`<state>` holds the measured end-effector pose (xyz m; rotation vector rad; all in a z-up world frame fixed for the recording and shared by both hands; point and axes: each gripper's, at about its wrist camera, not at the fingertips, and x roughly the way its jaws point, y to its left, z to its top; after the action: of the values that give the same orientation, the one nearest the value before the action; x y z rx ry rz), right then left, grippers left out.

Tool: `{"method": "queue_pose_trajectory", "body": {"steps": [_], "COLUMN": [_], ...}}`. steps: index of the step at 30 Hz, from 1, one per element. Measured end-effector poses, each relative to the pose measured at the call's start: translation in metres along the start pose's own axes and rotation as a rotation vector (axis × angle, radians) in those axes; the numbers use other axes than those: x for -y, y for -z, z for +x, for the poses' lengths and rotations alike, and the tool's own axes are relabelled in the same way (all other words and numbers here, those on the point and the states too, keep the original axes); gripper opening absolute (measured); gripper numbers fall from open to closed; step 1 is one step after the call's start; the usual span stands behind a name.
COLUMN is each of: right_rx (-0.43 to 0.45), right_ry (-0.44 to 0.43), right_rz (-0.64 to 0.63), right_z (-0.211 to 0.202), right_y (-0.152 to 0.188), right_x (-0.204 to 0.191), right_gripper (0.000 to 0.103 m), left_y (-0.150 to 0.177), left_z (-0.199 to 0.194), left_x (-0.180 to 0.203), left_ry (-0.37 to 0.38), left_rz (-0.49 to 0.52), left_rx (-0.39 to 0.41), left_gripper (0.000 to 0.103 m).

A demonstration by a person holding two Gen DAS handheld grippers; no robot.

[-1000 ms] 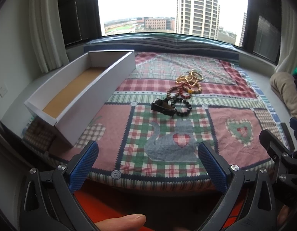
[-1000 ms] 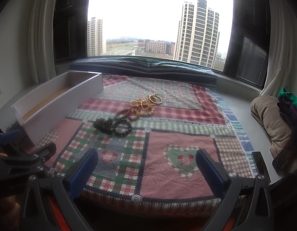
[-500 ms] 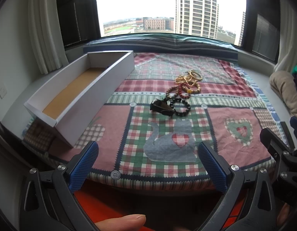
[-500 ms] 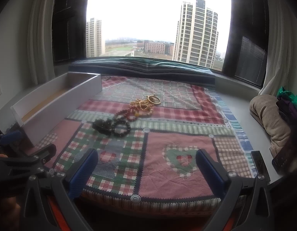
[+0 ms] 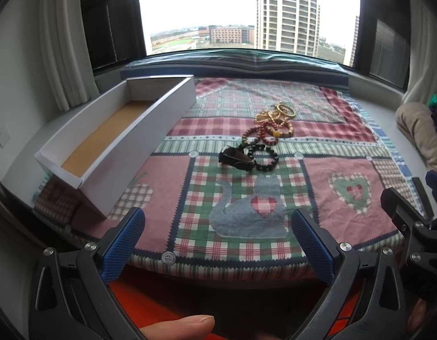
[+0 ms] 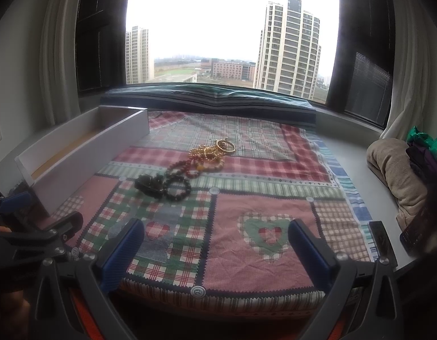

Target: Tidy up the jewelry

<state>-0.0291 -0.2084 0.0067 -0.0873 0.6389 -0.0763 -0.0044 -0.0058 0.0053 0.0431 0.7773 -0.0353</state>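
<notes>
Both tongs are gaping wide and gripping nothing. Left tongs (image 5: pixel 218 243) are hovering at the lower middle of the left wrist view, blue pads apart over the near edge of the patchwork quilt (image 5: pixel 167 187), touching none of it. Right tongs (image 6: pixel 215 243) are doing the same in the right wrist view, spread wide above the quilt's front hem.

Jewelry is lying in a loose cluster at the middle of the frame, well apart from either pair: a black bead bracelet (image 5: pixel 264 157) nearest, a dark clip-like piece (image 5: pixel 235 158) just beside it, red beads (image 5: pixel 268 134) behind, and gold bangles (image 5: pixel 278 113) farthest back.

A white open box (image 5: pixel 150 138) is sitting at the left of the quilt. Only the left wrist view is showing its brown floor and a fingertip (image 5: pixel 178 327) at the bottom edge; only the right wrist view is showing a phone (image 6: pixel 381 240) at the lower right.
</notes>
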Motion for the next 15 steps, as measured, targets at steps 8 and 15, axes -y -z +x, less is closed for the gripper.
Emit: {"method": "queue_pose_trajectory", "body": {"steps": [8, 15], "right_rx": [0.001, 0.001], "right_ry": [0.000, 0.000], "right_rz": [0.000, -0.001], "right_z": [0.0000, -0.0002], "right_y": [-0.0002, -0.0002], "right_x": [-0.0004, -0.0008], "right_gripper": [0.103, 0.103], "left_y": [-0.0003, 0.0006], "left_z": [0.0006, -0.0001], "left_x": [0.0007, 0.0029], "left_ry": [0.002, 0.000], "left_rz": [0.001, 0.018], "left_rx": [0.000, 0.009], "left_gripper": [0.103, 0.103]}}
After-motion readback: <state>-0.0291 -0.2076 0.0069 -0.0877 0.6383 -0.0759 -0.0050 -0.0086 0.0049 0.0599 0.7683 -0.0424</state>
